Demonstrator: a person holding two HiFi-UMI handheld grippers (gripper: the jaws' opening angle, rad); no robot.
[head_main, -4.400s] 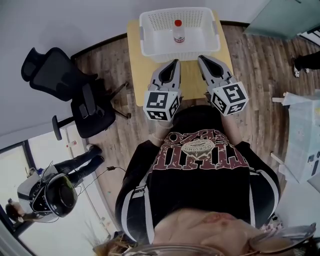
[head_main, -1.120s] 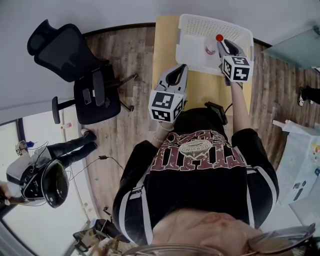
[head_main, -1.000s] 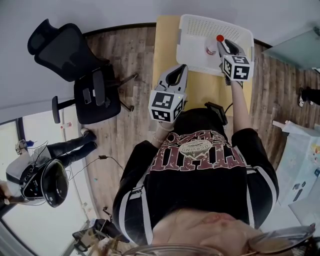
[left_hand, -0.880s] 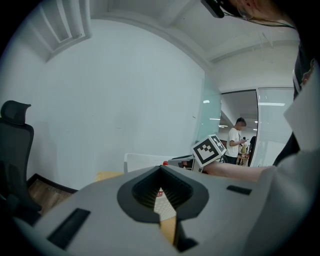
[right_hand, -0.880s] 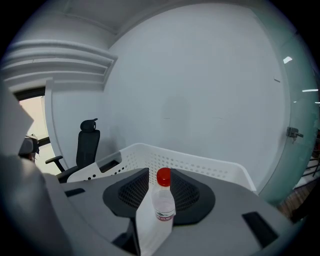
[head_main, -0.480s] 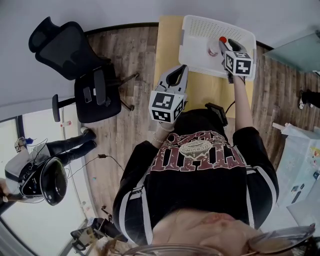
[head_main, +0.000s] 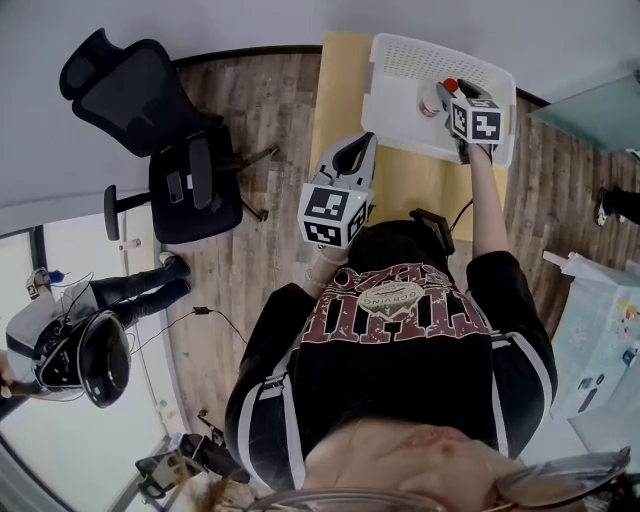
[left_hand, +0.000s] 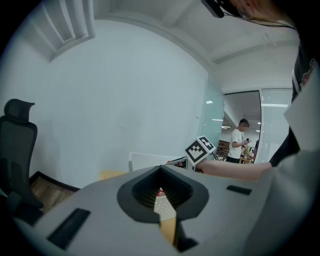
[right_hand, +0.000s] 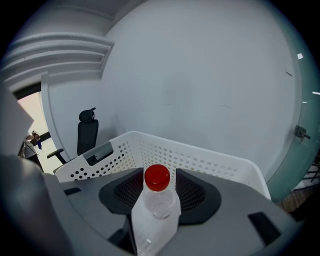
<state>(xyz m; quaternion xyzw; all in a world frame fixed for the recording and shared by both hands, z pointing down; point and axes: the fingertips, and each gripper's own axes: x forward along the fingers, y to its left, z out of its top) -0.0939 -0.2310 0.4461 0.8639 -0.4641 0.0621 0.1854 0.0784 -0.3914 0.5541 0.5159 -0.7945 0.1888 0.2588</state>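
Note:
A clear bottle (head_main: 432, 99) with a red cap stands upright in a white perforated basket (head_main: 400, 45) at the far end of a yellow table (head_main: 340, 90). My right gripper (head_main: 447, 92) reaches into the basket, open, one jaw on each side of the bottle (right_hand: 157, 200). In the right gripper view (right_hand: 159, 172) the bottle fills most of the gap. My left gripper (head_main: 362, 140) hangs over the table's near left part, well short of the basket, with nothing in it. In the left gripper view (left_hand: 160, 190) its fingertips meet, with the basket (left_hand: 145, 161) beyond.
A black office chair (head_main: 150, 110) stands on the wood floor left of the table. A small black device (head_main: 430, 225) lies near the table's front edge. A person with a dark helmet (head_main: 95, 370) sits at lower left. A white table (head_main: 600, 330) stands at right.
My right gripper has moved forward into the basket, so the bottle now sits deeper between its jaws and looks larger. The left gripper has hardly moved.

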